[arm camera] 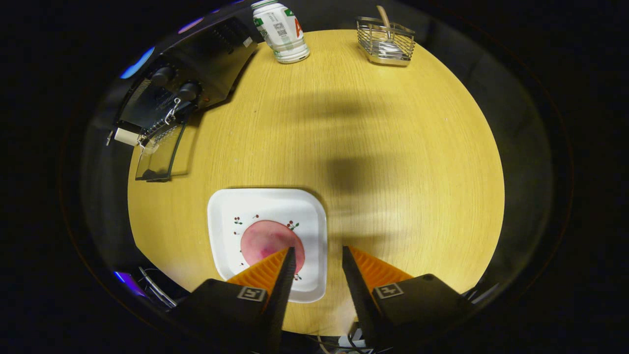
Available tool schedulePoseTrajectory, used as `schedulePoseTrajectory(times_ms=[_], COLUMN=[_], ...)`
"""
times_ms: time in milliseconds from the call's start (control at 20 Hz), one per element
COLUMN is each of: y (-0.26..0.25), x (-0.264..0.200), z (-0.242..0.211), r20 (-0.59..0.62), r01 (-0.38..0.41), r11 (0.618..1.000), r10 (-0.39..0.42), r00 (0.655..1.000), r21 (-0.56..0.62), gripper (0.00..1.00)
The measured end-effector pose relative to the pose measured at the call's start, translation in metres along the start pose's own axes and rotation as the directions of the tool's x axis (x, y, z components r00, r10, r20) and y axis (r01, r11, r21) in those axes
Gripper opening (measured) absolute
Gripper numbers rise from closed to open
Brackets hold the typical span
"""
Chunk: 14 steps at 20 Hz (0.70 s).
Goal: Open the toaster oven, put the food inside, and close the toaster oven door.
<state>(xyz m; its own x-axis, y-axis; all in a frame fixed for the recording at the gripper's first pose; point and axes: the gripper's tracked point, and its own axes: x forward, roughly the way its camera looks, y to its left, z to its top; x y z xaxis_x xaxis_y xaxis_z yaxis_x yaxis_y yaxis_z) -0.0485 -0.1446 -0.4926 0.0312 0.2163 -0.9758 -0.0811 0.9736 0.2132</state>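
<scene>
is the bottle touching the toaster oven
Cannot tell. In the gripper view the bottle stands right by the toaster oven corner, with no plain gap or contact. The open gripper holds nothing.

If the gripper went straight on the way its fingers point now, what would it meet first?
Probably the bare table. The open gripper points past the right rim of the white plate; the pink food lies off-line under the left finger. Depth is unclear.

gripper (318,251) fingers apart above table | pink food (268,239) on plate (265,204) | oven (196,69) door down
</scene>
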Motion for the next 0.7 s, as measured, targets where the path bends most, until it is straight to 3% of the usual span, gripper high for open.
schedulePoseTrajectory(times_ms=[150,200,400,550,700], y=[-0.003,-0.002,-0.001,-0.001,0.003], x=[0.005,0.006,0.005,0.004,-0.006], z=[0.004,0.003,0.004,0.0,-0.001], r20=[-0.004,-0.006,-0.015,-0.018,0.034], r01=[0.0,-0.012,-0.083,-0.155,-0.249], r11=[1.0,1.0,0.996,0.984,0.947], r10=[0.0,0.012,0.083,0.157,0.248], r00=[1.0,1.0,0.996,0.987,0.968], r21=[0.013,0.005,0.021,0.091,0.202], gripper=[0.24,0.16,0.05,0.05,0.05])
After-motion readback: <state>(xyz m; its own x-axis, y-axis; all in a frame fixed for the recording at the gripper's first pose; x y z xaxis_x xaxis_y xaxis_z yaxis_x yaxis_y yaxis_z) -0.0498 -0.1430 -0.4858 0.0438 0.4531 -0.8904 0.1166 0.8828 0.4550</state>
